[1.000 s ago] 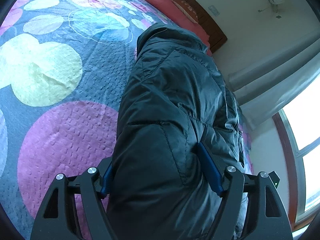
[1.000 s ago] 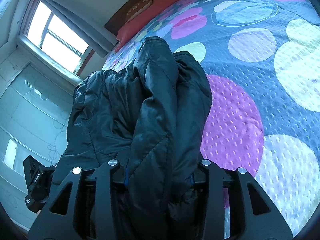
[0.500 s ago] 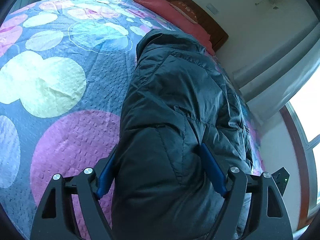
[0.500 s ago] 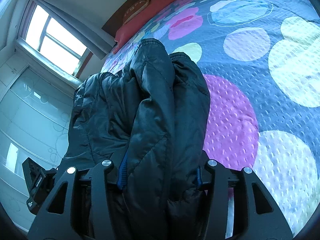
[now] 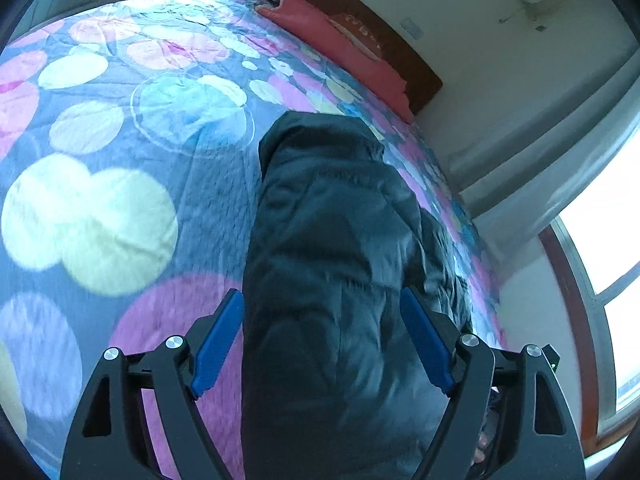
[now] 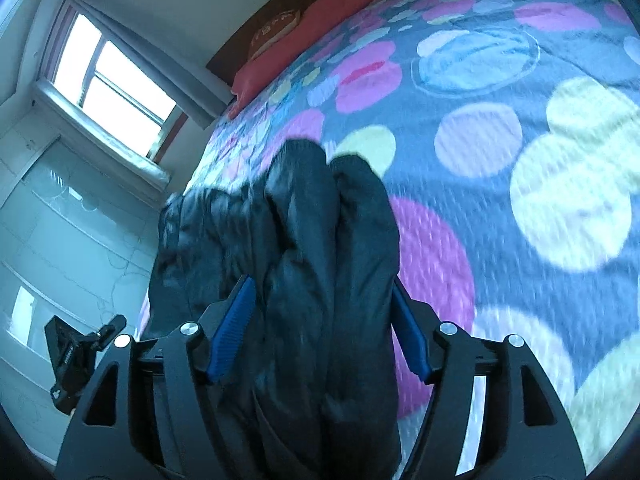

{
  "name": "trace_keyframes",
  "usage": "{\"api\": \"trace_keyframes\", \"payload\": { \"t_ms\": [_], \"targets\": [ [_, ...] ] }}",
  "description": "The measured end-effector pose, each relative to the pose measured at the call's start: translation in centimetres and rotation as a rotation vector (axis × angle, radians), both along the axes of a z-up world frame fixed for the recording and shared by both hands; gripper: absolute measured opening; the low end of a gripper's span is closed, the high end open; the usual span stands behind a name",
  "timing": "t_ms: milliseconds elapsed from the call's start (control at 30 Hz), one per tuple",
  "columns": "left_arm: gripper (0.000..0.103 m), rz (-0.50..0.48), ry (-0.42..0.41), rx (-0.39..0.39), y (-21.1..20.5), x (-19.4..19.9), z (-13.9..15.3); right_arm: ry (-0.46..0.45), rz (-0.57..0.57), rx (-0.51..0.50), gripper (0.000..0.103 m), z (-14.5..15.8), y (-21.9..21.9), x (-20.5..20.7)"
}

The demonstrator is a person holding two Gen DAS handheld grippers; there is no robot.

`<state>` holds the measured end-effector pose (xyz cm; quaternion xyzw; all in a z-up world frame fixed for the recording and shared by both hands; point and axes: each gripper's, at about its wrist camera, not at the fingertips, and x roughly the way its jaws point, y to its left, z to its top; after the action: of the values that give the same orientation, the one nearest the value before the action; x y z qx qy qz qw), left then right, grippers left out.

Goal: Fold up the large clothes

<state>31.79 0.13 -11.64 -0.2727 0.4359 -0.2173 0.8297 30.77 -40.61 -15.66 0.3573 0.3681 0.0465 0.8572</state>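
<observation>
A bed (image 5: 120,184) covered in a grey spread with big pastel circles fills the room, its wooden headboard (image 5: 384,52) and a red pillow (image 5: 340,44) at the far end and a bright window (image 6: 108,72) along one side. Taking that headboard as the landmark, both tools sit at the end of the dark padded jacket (image 5: 340,260) farthest from it and point along the jacket toward it. The left tool (image 5: 322,344) stands spread wide, with the jacket's bulk filling the gap between its blue pads (image 5: 218,344); the left pad shows a sliver of bedspread beside it, so it looks clear of the cloth, while the right one lies against or just beside the fabric. The right tool (image 6: 320,328) is opening, its pads (image 6: 234,330) drawing off two thick rolls of the same jacket (image 6: 312,240) that lie between them. From the tools outward the jacket runs as one long folded bundle, long axis aimed at the headboard, nearer the window side of the bed than the open middle. Both hands are equally near its close end, so the next fold probably carries that end toward the headboard. The blur hides the exact contact at the pads.
</observation>
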Motion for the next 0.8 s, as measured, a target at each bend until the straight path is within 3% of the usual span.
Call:
{"api": "trace_keyframes", "payload": {
  "t_ms": [133,367,400,433,533,667,800],
  "targets": [
    [0.079,-0.013,0.041,0.006,-1.3,2.9,-0.6,0.014,-0.004,-0.006,0.074,0.2,-0.4,2.7],
    [0.081,-0.004,0.064,0.109,-3.2,6.0,-2.0,0.055,-0.011,0.044,0.075,-1.3,-1.5,6.5],
    [0.081,0.0,0.075,0.114,-3.2,6.4,-2.3,0.072,-0.007,0.048,0.069,-1.7,-1.5,7.0],
    [0.081,0.001,0.083,0.124,-3.4,6.7,-2.5,0.092,-0.002,0.051,0.049,-2.1,-1.5,7.3],
    [0.074,-0.01,0.099,0.185,-4.2,7.3,-3.1,0.131,0.018,0.047,0.032,-3.5,-1.3,8.0],
    [0.072,-0.001,0.108,0.257,-5.2,8.1,-4.4,0.142,0.019,0.014,0.028,-4.2,-0.8,8.3],
    [0.073,-0.008,0.114,0.267,-5.2,8.3,-4.4,0.126,0.014,0.017,0.029,-3.9,-0.8,7.9]
  ]
}}
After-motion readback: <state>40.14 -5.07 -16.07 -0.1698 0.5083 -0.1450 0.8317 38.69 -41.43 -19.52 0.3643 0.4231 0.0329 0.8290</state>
